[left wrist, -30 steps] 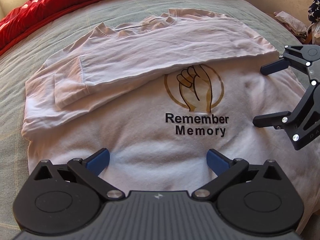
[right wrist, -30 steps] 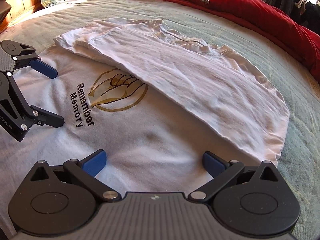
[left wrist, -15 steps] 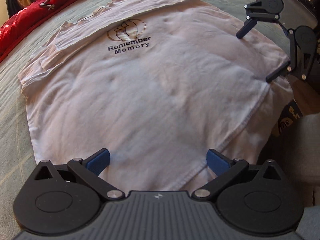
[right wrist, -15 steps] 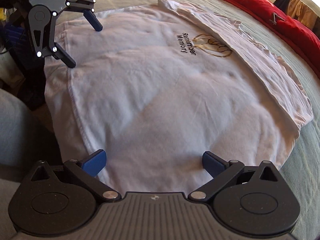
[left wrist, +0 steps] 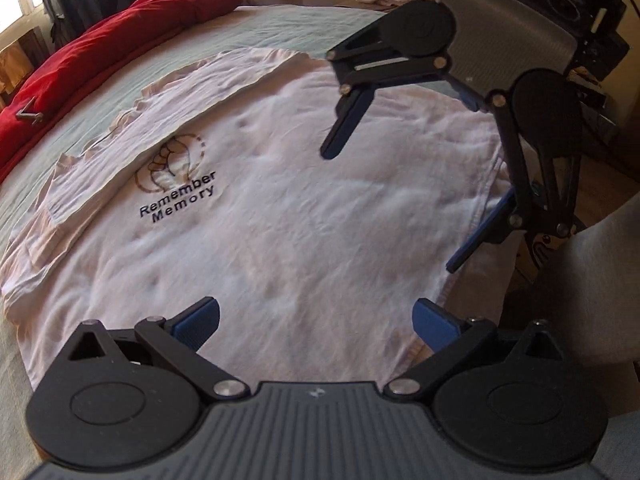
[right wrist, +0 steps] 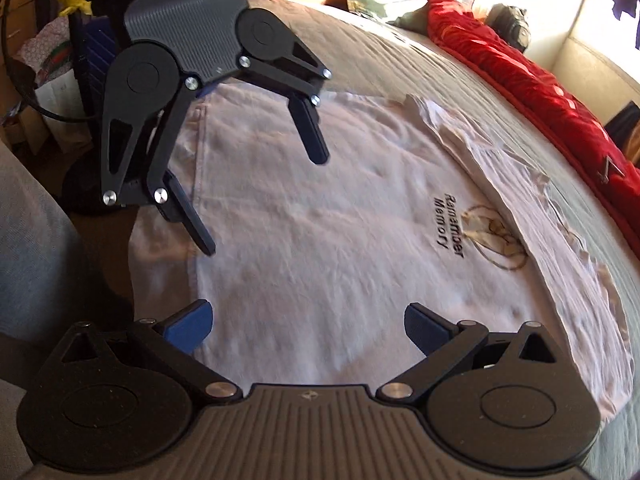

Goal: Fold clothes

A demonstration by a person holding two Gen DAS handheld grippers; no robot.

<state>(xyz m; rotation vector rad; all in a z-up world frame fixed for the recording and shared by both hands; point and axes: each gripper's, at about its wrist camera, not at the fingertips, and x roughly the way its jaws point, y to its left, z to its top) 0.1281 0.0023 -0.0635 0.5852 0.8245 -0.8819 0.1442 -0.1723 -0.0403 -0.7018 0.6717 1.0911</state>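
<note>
Far left in the left wrist view: a thick red quilt (left wrist: 100,52) bunched along the far side of a pale green bed (left wrist: 280,24), with a small grey metal clip (left wrist: 28,114) lying on it. Next, spread flat on the bed, a white cotton T-shirt (left wrist: 300,220) printed with a gold fist emblem and the black words "Remember Memory" (left wrist: 178,202), one sleeve folded in across the chest above the print, the hem end hanging slightly over the near bed edge. Low in the middle, the left tool (left wrist: 316,320), black with blue fingertip pads, spread wide and empty, poised over the lower part of the shirt near the hem. Upper right, the right tool (left wrist: 390,208), likewise gaping wide with nothing held, fingers pointing down toward the hem side without clear contact. Far right, a grey fabric surface (left wrist: 608,280) beside the bed. In the right wrist view, left to right: the left tool (right wrist: 266,204) above the hem edge, wide apart; the right tool (right wrist: 308,326) low in the middle over the shirt (right wrist: 340,240); the print (right wrist: 450,226); the red quilt (right wrist: 520,80) at far right.
</note>
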